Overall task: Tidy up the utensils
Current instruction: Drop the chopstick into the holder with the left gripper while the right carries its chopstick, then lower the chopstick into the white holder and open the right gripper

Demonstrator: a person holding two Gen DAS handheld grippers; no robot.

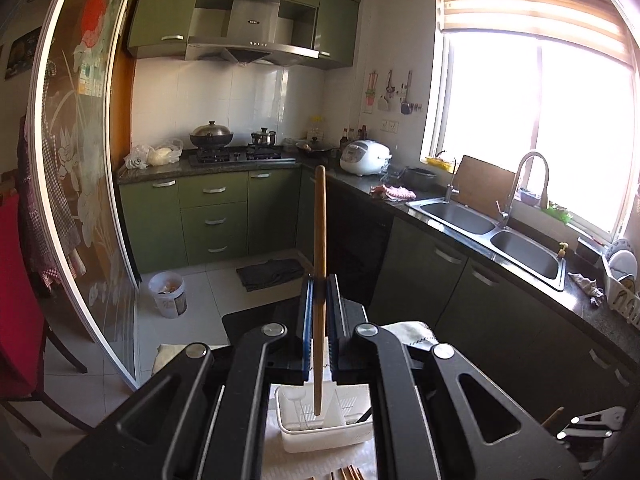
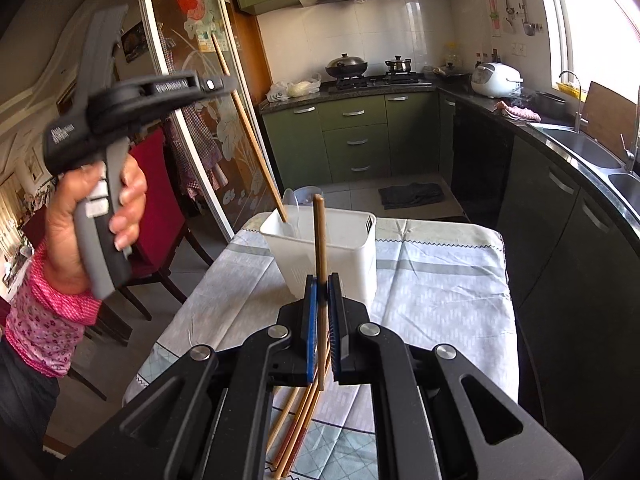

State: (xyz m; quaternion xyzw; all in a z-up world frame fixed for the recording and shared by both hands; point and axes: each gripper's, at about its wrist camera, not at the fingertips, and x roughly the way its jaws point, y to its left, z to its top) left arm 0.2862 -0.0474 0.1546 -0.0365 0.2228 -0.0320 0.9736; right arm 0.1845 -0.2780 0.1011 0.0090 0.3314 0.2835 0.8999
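Nearest the right wrist camera, loose chopsticks (image 2: 296, 420) lie on the tablecloth (image 2: 440, 300) below the right gripper (image 2: 322, 286), which is clamped on one upright chopstick (image 2: 319, 236); just beyond stands the white utensil holder (image 2: 332, 252). The left gripper (image 1: 319, 286) pinches its own chopstick (image 1: 320, 220), whose lower tip hangs over the holder; a hand (image 2: 96, 208) grips its handle.

Upright wooden chopsticks (image 1: 319, 240), white holder (image 2: 340, 248)

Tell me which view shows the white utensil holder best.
The right wrist view: the white utensil holder stands whole on the cloth. The left wrist view shows only its open top, seen from above between the gripper's linkages.
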